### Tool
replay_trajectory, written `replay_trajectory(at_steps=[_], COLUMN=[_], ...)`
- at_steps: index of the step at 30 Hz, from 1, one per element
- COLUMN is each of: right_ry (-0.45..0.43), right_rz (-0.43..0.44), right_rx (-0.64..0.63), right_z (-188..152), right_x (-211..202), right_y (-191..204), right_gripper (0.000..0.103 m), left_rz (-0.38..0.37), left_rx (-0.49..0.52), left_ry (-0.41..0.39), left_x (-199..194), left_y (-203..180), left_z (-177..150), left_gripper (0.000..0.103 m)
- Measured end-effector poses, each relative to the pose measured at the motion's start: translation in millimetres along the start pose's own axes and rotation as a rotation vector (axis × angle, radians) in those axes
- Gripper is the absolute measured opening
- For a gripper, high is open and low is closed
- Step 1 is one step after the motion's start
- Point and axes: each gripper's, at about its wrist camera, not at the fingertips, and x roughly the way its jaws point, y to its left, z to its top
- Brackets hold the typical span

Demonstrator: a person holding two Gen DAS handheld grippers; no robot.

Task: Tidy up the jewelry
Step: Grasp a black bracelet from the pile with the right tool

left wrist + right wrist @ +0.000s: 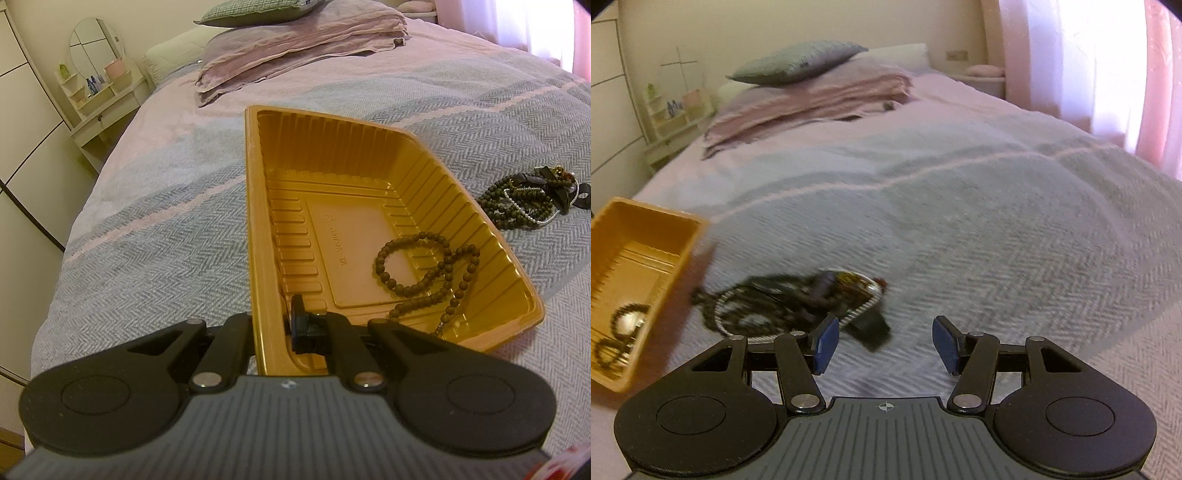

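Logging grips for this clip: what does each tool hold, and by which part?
The left tool is clamped on the gold tray, gripping its near side wall. The right tool is open and holds nothing; the jewelry pile lies on the bed ahead.

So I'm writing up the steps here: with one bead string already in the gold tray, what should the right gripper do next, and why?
Probably ease the right gripper forward and slightly left onto the jewelry pile, then close on one piece. Its jaws stand open with nothing between them, and the pile lies on the bedspread just ahead. The left gripper is clamped on the gold tray wall, holding it ready beside the pile; a bead string lies inside.
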Motion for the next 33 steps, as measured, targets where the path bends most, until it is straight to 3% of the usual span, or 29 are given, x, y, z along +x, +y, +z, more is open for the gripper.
replay_trajectory(at_steps=[8,17,21,22,33], right_ry=[0.033,0.073,0.074,0.077,0.077], right_rz=[0.091,0.012,0.028,0.034,-0.037], right_rx=[0.030,-0.223,-0.269,-0.279,-0.311], right_z=[6.1,-2.7,-5.3,-5.6,-11.0], right_x=[23.8,55.6,62.2,63.2,31.0], right_y=[1.7,19.4,16.9,17.2,18.8], right_gripper=[0.056,0.046,0.033,0.025,0.022], left_rz=[0.001,0.001,0.002,0.001,0.000], left_rx=[0.000,-0.002,-0.003,-0.004,-0.007], left_ry=[0.000,0.000,-0.002,-0.002,-0.003], left_x=[0.1,-0.1,0.2,0.2,1.5], left_y=[-0.1,-1.2,-1.8,-1.7,-1.6], left_z=[0.2,0.3,0.4,0.4,-0.2], left_gripper=[0.004,0.004,0.004,0.004,0.004])
